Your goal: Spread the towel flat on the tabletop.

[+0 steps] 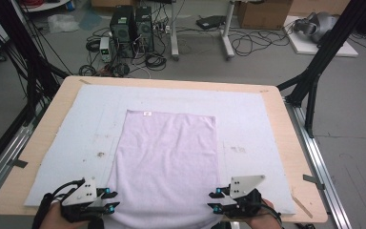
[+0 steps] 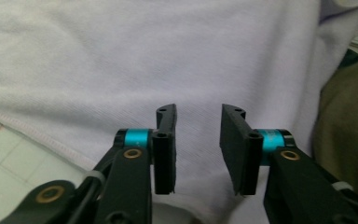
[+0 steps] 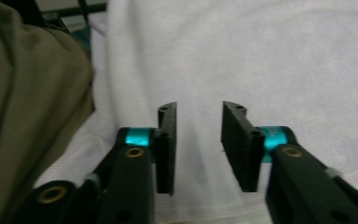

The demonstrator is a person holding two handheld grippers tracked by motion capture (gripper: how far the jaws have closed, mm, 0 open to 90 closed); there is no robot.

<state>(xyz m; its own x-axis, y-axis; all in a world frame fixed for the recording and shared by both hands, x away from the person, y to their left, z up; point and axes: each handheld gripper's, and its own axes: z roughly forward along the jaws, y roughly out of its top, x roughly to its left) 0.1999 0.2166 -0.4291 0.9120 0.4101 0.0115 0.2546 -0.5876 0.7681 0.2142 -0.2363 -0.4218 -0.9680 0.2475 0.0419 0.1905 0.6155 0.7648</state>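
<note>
A pale lilac towel [image 1: 167, 157] lies flat on the table, and its near end hangs over the front edge. My left gripper [image 1: 111, 200] sits at the towel's near left corner, pointing inward. At the near right corner my right gripper [image 1: 213, 200] faces it. In the left gripper view the left gripper [image 2: 198, 114] stands open just above the towel [image 2: 168, 56], with nothing between the jaws. The right gripper [image 3: 198, 112] is likewise open over the towel [image 3: 270, 56], and its pads are bare. The towel's stitched hem [image 2: 32, 133] runs past the left jaws.
A white mat [image 1: 71, 143] covers the wooden table [image 1: 290, 143]. Black frame posts [image 1: 314, 71] stand at both far sides. Computer towers [image 1: 131, 28] and cables lie on the floor beyond. The person's olive clothing [image 3: 28, 93] is close by the front edge.
</note>
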